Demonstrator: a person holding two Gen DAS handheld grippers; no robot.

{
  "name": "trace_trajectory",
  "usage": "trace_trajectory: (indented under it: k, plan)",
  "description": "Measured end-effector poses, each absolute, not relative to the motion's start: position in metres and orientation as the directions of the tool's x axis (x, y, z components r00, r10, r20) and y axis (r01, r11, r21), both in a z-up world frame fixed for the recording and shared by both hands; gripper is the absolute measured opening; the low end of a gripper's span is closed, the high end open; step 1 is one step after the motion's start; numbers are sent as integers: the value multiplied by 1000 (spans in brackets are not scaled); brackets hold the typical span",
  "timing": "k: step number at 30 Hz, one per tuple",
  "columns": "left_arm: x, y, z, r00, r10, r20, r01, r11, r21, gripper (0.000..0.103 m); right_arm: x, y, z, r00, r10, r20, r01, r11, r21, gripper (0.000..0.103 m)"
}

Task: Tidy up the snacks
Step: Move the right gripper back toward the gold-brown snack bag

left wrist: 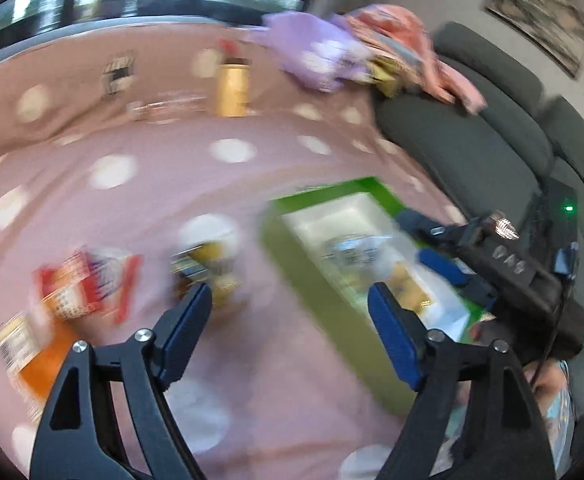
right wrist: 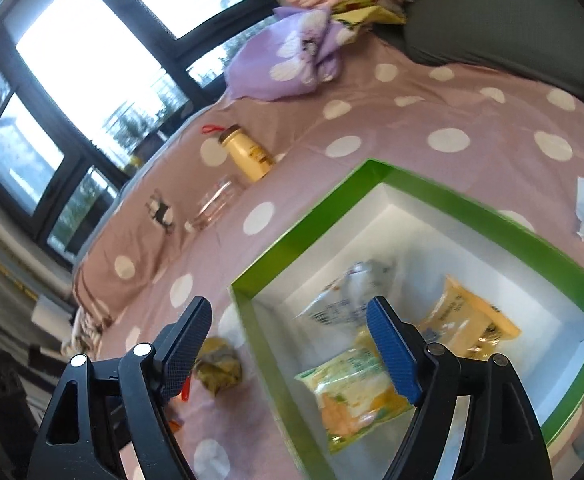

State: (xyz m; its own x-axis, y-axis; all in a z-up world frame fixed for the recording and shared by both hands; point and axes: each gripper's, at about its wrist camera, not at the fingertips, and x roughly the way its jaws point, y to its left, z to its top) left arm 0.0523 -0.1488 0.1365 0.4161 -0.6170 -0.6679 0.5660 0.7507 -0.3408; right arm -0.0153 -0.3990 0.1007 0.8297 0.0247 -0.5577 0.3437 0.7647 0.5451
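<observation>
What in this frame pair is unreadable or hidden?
- Left wrist view: motion blur smears the red-and-white packet and orange packet; print unreadable.
- Right wrist view: the blue pad covers part of the green-and-orange packet in the green box.
- Right wrist view: crumpled wrapper beside the box; contents unclear.

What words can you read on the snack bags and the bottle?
None can be read.
Silver packet in the green box: dark print, blurred.
Orange packet: print too small.
Green-yellow packet: no clear letters.
Yellow bottle: label too small.
Red-and-white packet: smeared by motion.
</observation>
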Motion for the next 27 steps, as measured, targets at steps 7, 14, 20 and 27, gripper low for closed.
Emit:
trace_trajectory:
  k: [7,14,20,27]
  plan:
    - [46,-41,111,565,-447,-693,303,894,-330,84,6,-348,103,799,86,-596,256,847,465,81]
    - [39,15,74,567,-386,-728,159,918,-363,90,25,-307,97,727,352,-589,75,812,579,81]
    - [46,22,59,563,-409,-718,130,902,-412,90,52,-269,95,681,254,-687,92,901,425,81]
    - [52,24,49,552,-408,-727,126,903,-411,90,107,-248,69,578,70,-813,172,963,205,78]
